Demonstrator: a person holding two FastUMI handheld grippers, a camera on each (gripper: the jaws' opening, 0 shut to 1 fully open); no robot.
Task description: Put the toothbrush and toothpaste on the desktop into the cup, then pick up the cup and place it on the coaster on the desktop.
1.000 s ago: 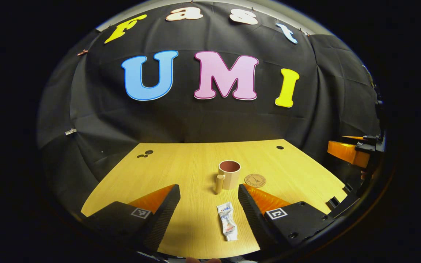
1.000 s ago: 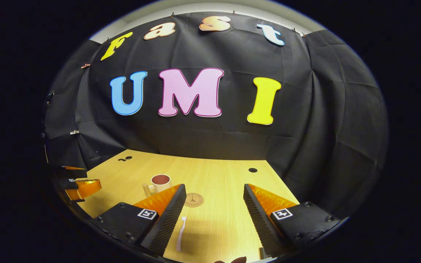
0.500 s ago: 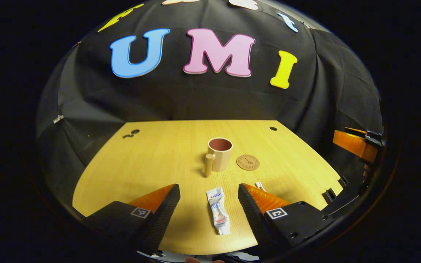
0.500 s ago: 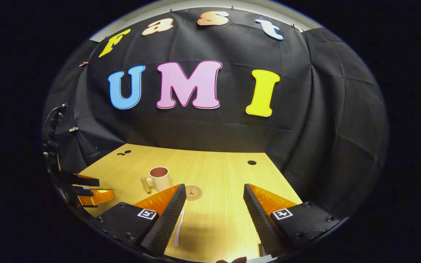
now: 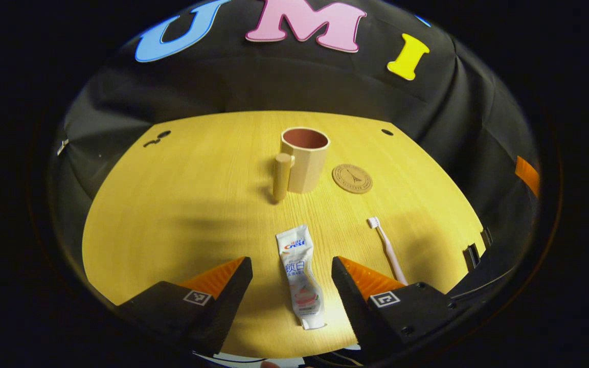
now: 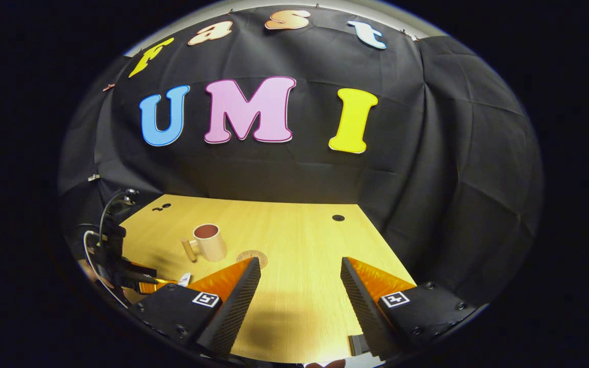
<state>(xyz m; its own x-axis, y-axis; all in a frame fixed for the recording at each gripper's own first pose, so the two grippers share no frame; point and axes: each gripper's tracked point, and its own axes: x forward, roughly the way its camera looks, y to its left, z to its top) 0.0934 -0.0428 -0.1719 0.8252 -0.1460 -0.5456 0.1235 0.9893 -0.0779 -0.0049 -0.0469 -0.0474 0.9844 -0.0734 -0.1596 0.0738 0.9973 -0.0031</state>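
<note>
A white toothpaste tube (image 5: 298, 276) lies flat on the wooden desktop (image 5: 182, 204), between the fingers of my open left gripper (image 5: 290, 263), which is tilted down over it. Whether the fingers touch the tube I cannot tell. To its right lies a pink toothbrush (image 5: 387, 249), bristle end pointing away. Farther back stands a beige cup (image 5: 306, 159) with a peg-like handle on its left, empty inside. A round brown coaster (image 5: 352, 178) lies just right of it. My right gripper (image 6: 300, 263) is open over bare desktop, with the cup (image 6: 210, 241) and coaster (image 6: 252, 255) to its front left.
The left gripper (image 6: 131, 276) with its cables appears at the left edge of the right gripper view, above a corner of the toothpaste (image 6: 184, 279). A small round hole (image 6: 338, 217) is near the desktop's far right. Black cloth walls close in the back and sides.
My left gripper has moved forward and tipped downward, so the toothpaste now lies between its fingers and the cup looks nearer. My right gripper has drifted rightward, away from the toothbrush.
</note>
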